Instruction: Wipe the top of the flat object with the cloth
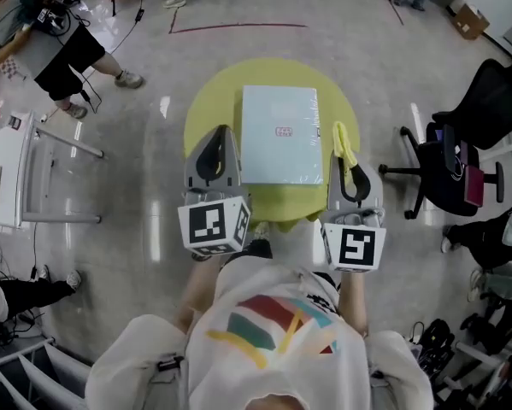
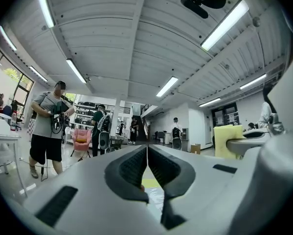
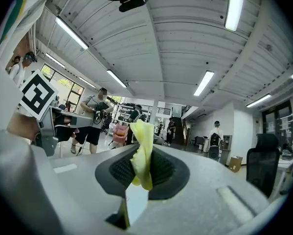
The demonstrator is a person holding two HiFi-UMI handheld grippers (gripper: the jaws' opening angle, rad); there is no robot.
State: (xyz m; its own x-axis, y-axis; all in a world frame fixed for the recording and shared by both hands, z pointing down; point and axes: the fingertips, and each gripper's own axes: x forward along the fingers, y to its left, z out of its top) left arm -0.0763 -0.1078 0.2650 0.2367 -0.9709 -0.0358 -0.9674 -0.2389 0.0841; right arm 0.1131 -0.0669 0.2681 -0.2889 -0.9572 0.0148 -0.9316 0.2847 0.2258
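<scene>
Flat object: a pale blue-white rectangular pack (image 1: pixel 277 156) in shiny wrap lies flat on the middle of the table, top face up, with a small red label (image 1: pixel 283 131) near its centre.
Long axis: it runs straight away from the person, with the short edges at the near and far ends. The pack sits square to the person, not skewed.
Table: round, yellow-green (image 1: pixel 208 109). Its bare rim shows all round the pack.
Left claw: in the left gripper view the left claw (image 2: pixel 147 153) has its two dark ribbed pads pressed together along one seam, with nothing between them. In the head view it (image 1: pixel 217 143) lies level, just beside the pack's left long edge toward the near end. Whether it touches the pack cannot be told.
Right claw: the right claw (image 3: pixel 142 165) is closed on a yellow cloth (image 3: pixel 143 146), which stands up in a folded strip from between the pads. In the head view this claw (image 1: pixel 345 165) is just beside the pack's right long edge.
Cloth: seen from above, the cloth (image 1: pixel 342 143) stretches forward along the right edge of the pack, beside it and not on its top.
Floor: glossy grey floor (image 1: pixel 136 169) with light glare, and a dark red line (image 1: pixel 238 27) beyond the table.
Room: a large open workspace with a ribbed white ceiling and strip lights (image 2: pixel 75 70). A black office chair (image 1: pixel 461 161) stands to the right, a bystander (image 1: pixel 55 45) in black shorts at far left, and a pink chair (image 2: pixel 81 138) in the distance.
</scene>
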